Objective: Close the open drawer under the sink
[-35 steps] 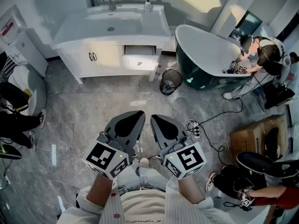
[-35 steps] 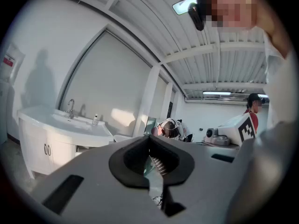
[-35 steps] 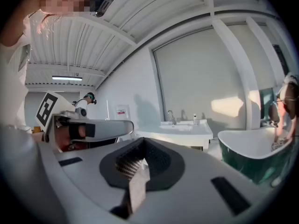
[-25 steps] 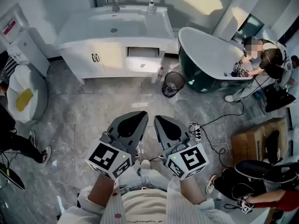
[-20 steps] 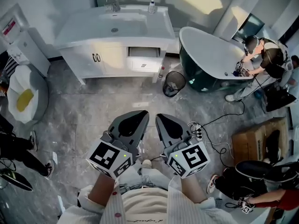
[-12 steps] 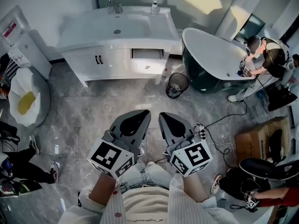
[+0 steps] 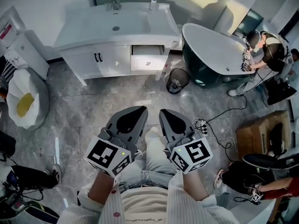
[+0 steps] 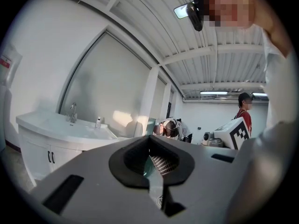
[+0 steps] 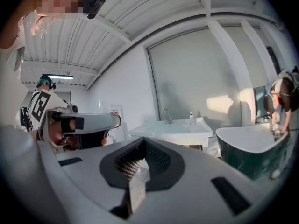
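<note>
Stepped closer to sink [image 7: 117, 24] | drawer [image 7: 147, 59] open at 12 o'clock, well off | left gripper [image 7: 134, 111] and right gripper [image 7: 169, 114] both pinched together, empty | cables [image 7: 202, 124] at 3 o'clock might trip me

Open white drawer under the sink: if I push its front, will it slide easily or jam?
The open white drawer probably slides straight in: it sits square in the white vanity cabinet, only partly out. Its flat front looks stiff, so a central push should not skew it. Weight is unclear; its contents are too small to tell.
</note>
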`<state>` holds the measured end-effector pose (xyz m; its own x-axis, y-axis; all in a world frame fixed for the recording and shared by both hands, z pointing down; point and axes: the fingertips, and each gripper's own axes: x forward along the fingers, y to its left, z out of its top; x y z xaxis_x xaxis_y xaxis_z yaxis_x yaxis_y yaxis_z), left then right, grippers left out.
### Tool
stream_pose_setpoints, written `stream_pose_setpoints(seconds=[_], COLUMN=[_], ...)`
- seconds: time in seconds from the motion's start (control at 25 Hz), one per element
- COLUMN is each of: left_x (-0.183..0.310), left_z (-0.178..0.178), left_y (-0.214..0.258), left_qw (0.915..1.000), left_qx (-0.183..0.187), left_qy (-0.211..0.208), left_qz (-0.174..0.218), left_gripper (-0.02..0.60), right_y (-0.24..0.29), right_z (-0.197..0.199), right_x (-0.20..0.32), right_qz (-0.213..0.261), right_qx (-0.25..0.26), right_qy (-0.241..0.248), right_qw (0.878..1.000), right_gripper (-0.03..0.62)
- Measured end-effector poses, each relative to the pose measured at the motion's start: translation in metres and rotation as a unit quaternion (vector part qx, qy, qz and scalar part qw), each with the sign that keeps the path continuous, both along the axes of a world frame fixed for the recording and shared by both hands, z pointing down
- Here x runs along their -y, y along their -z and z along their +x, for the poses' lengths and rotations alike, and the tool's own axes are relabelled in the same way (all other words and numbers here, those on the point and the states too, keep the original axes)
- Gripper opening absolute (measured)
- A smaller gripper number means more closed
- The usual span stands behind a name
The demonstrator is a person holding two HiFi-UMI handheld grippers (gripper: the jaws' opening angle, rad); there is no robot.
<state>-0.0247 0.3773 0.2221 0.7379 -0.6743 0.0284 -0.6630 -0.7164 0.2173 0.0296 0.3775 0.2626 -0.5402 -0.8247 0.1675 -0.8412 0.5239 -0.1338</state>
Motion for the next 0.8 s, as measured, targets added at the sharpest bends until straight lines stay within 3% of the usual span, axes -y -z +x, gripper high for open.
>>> stream_pose_setpoints(seconds=[0.4,0.8], left_x=[0.043,0.147], left_z=[0.001,0.022], left_y=[-0.008,-0.017], left_qw=[0.9999,0.9995], left_qx=[0.002,0.009], left_qy=[0.01,0.028], left_qz=[-0.003,-0.013], left_gripper=[0.017,0.015], right_y=[-0.015,-0.031], right_z=[0.003,0.017], right_x=[0.045,0.154], right_qz=[-0.013,-0.038], right_qx=[0.0,-0.005], right_qy=[0.006,0.036], right_qw=[1.0,0.999], right_gripper=[0.009,0.009])
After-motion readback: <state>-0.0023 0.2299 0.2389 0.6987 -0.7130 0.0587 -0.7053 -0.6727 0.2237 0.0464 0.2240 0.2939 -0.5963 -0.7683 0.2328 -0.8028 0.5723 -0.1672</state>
